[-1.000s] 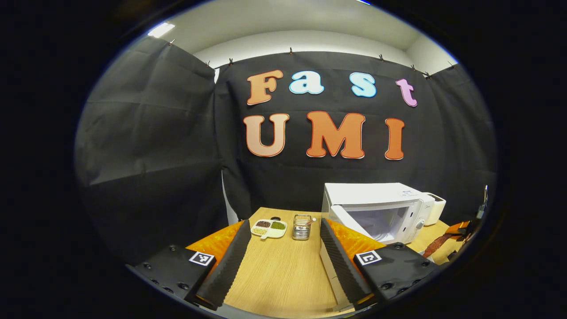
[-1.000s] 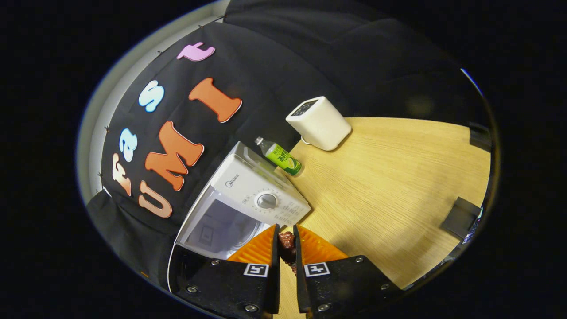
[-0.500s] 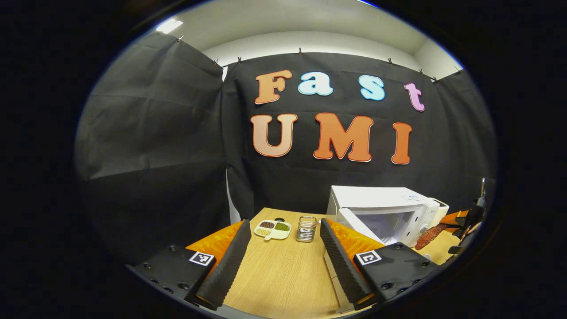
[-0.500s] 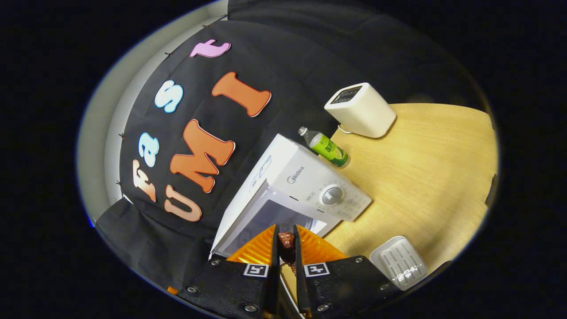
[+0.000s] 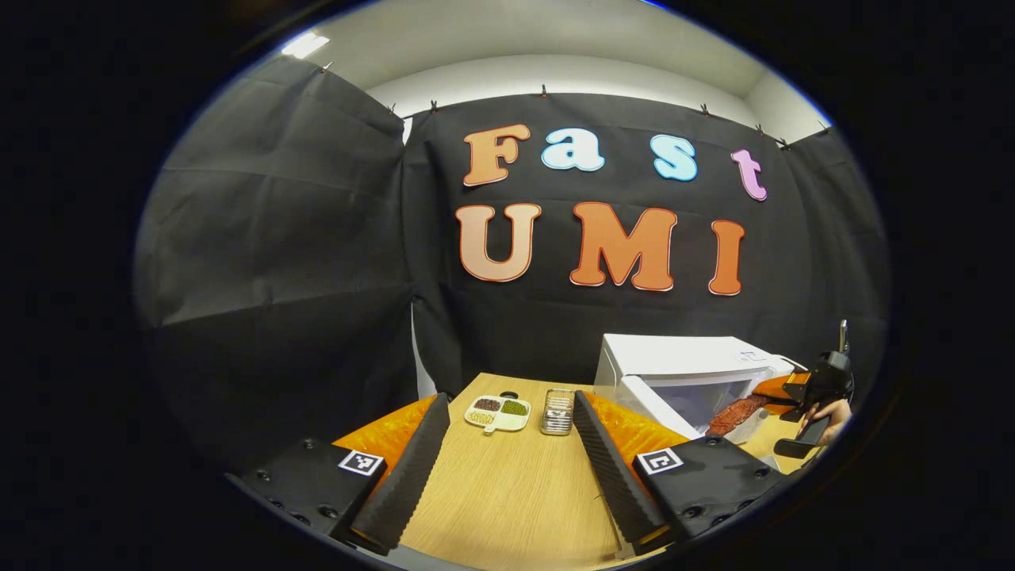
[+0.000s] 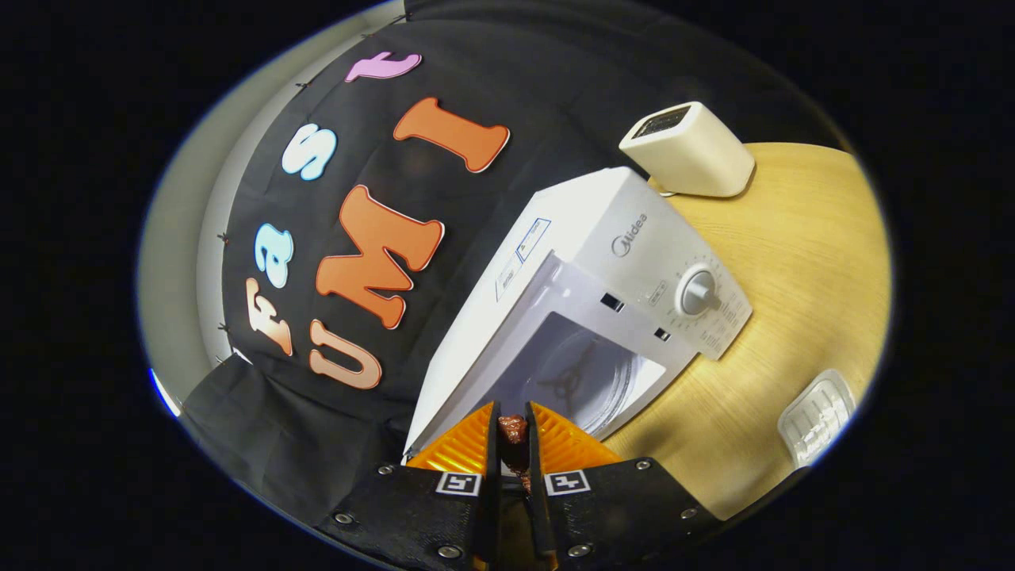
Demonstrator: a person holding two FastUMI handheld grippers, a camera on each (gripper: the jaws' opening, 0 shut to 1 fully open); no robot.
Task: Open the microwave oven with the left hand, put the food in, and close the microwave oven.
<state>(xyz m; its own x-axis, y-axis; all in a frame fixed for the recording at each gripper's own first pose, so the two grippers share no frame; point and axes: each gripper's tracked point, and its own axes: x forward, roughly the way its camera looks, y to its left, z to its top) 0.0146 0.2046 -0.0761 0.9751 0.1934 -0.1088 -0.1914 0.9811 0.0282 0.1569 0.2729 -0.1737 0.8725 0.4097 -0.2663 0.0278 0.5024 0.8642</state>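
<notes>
The white microwave (image 6: 603, 262) stands on the wooden table (image 6: 793, 262) with its door swung open; its cavity with a glass turntable (image 6: 583, 373) faces me. My right gripper (image 6: 511, 432) is shut on a reddish-brown piece of food (image 6: 512, 429), held just in front of the cavity's mouth. In the left gripper view the microwave (image 5: 682, 369) sits at the right, with the food (image 5: 737, 412) and the right gripper (image 5: 781, 390) at its opening, held by a hand (image 5: 829, 412). My left gripper (image 5: 507, 444) hangs open above the table (image 5: 507, 492), left of the microwave.
A cream toaster (image 6: 688, 151) stands behind the microwave. A white ribbed tray (image 6: 817, 414) lies on the table at the right. A divided dish of grains (image 5: 497, 412) and a small metal rack (image 5: 557, 411) sit at the far end of the table.
The right gripper has carried the food closer to the open microwave, whose cavity now faces it. The left gripper has drifted slightly left, staying open.
</notes>
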